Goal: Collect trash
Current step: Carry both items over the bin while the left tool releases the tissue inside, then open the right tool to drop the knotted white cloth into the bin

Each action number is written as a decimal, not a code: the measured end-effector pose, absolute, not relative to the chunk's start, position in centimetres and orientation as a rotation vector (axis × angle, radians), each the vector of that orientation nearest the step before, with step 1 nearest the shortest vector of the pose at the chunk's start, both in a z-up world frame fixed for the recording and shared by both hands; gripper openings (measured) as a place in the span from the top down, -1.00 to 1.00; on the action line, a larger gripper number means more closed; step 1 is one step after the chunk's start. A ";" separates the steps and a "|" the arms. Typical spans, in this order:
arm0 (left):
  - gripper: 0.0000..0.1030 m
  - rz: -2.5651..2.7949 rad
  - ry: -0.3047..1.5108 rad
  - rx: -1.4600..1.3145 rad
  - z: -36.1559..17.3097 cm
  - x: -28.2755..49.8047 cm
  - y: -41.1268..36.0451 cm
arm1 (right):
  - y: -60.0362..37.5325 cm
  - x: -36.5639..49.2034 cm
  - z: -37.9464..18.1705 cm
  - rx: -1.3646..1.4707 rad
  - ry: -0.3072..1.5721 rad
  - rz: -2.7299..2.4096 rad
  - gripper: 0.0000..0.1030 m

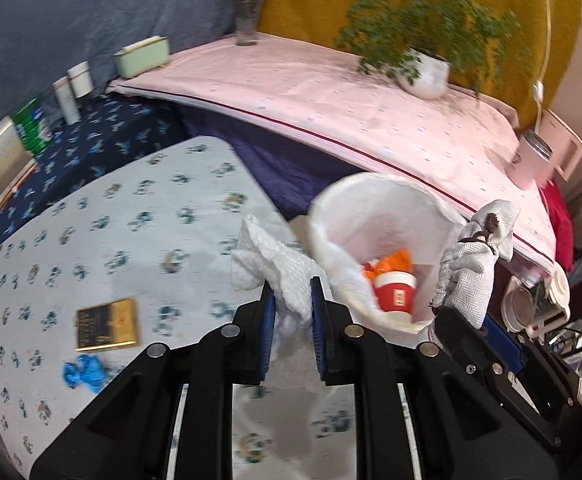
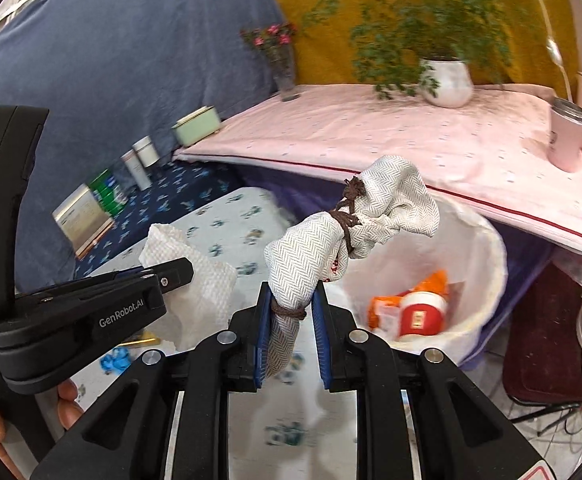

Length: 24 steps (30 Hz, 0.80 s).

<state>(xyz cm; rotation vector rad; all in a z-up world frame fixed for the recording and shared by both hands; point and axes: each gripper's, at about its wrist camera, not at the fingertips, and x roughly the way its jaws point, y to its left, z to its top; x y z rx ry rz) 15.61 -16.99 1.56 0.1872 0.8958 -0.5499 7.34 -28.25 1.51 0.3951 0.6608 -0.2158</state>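
Currently both tongs carry trash toward the white-lined bin (image 1: 375,216). The left tongs (image 1: 293,312) pinch a crumpled white paper towel (image 1: 267,264), held above the patterned bench (image 1: 111,232) just beside the bin rim. The right tongs (image 2: 291,312) pinch a grey herringbone cloth bundle (image 2: 355,216) tied with brown string; the bundle hangs near the rim.

Procedure, as judged from this position:
1. Bring each load fully over the bin opening before spreading the tongs; the towel is not yet over it.
2. Release one item at a time so the tongs do not collide.
3. Let the soft towel fall clear; it may cling to the pads.

A red cup (image 1: 395,292) and an orange wrapper (image 1: 391,262) lie in the bin. A blue scrap (image 1: 85,372) and a gold-edged box (image 1: 107,324) remain on the bench.

Readable writing: "GenRobot.AI" on the left tongs' body, in the right wrist view. The other labels are too blurred to read.
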 end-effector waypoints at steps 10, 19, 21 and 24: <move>0.66 -0.664 0.965 0.221 -0.3 15.0 -25.8 | -36.1 3.8 -0.8 0.489 0.651 -0.338 0.64; -0.09 -0.668 1.003 0.223 -2.1 16.9 -29.9 | -39.4 4.5 -3.3 0.525 0.682 -0.367 0.64; -0.31 -0.655 0.979 0.207 -1.9 17.2 -29.9 | -39.7 4.9 -3.7 0.529 0.688 -0.364 0.64; -0.32 -0.643 0.968 0.220 -2.0 17.6 -29.9 | -39.9 5.5 -3.9 0.531 0.693 -0.359 0.64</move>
